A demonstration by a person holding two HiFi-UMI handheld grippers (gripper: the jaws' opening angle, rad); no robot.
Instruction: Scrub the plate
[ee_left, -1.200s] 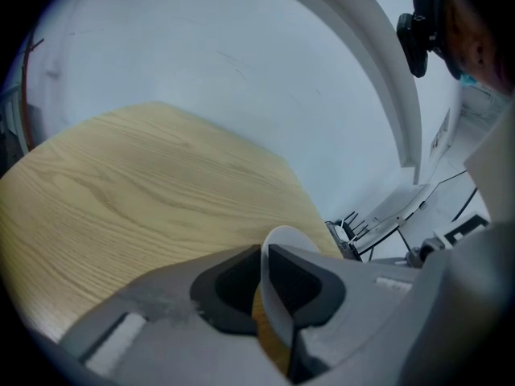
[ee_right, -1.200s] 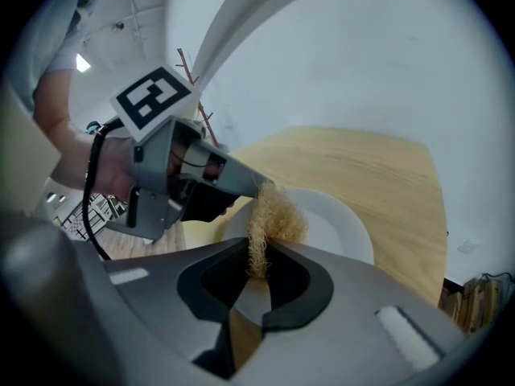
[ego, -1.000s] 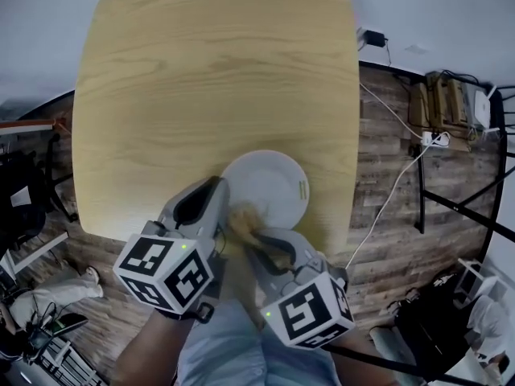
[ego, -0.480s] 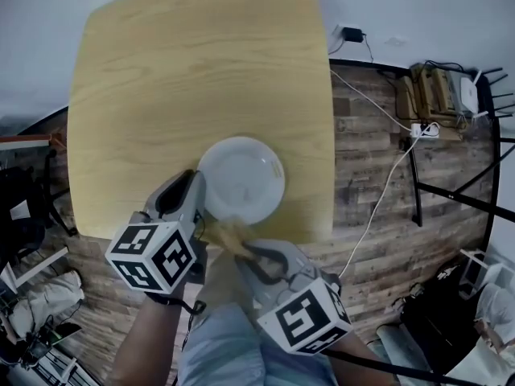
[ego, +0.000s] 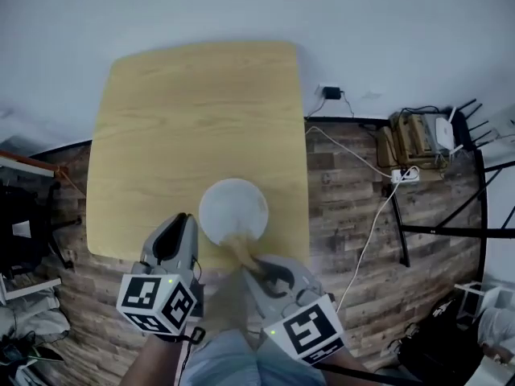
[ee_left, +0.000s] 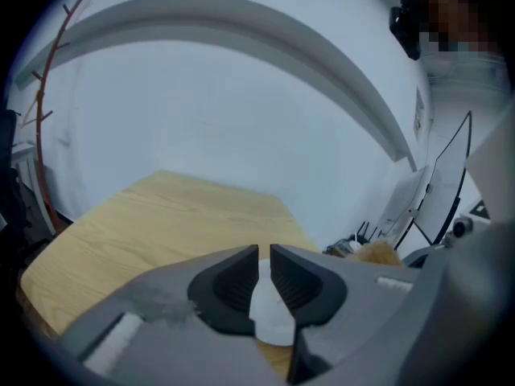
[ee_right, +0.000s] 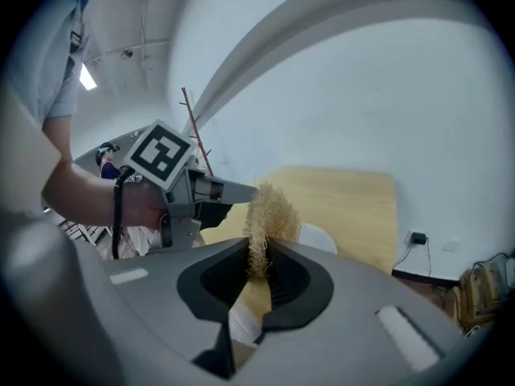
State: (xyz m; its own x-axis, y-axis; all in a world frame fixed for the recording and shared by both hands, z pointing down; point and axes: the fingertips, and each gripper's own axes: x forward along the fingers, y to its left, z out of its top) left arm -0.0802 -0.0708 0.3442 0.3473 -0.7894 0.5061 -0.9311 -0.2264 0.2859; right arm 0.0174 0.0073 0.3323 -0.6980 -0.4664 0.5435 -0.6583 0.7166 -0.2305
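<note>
A white plate (ego: 233, 206) lies near the front edge of the light wood table (ego: 193, 111). My left gripper (ego: 183, 219) hovers just left of it, clear of the rim. Its jaws have just been opening and now stand a narrow gap apart with nothing between them; the plate (ee_left: 269, 318) shows below through the gap. My right gripper (ego: 246, 257) is at the plate's near edge, shut on a straw-coloured fibrous scrubber (ee_right: 269, 209) that sticks up past the fingertips. The scrubber (ego: 239, 245) hangs over the plate's near rim.
Dark wood-plank floor surrounds the table. White cables and a power strip (ego: 400, 175) run across the floor at the right, beside a box of devices (ego: 417, 135) and a black metal frame (ego: 451, 232). A white wall rises behind the table.
The left gripper has let go of the plate's left rim and drawn back. Both grippers have lifted, the right one carrying the scrubber off the plate's surface. The plate stays on the table.
</note>
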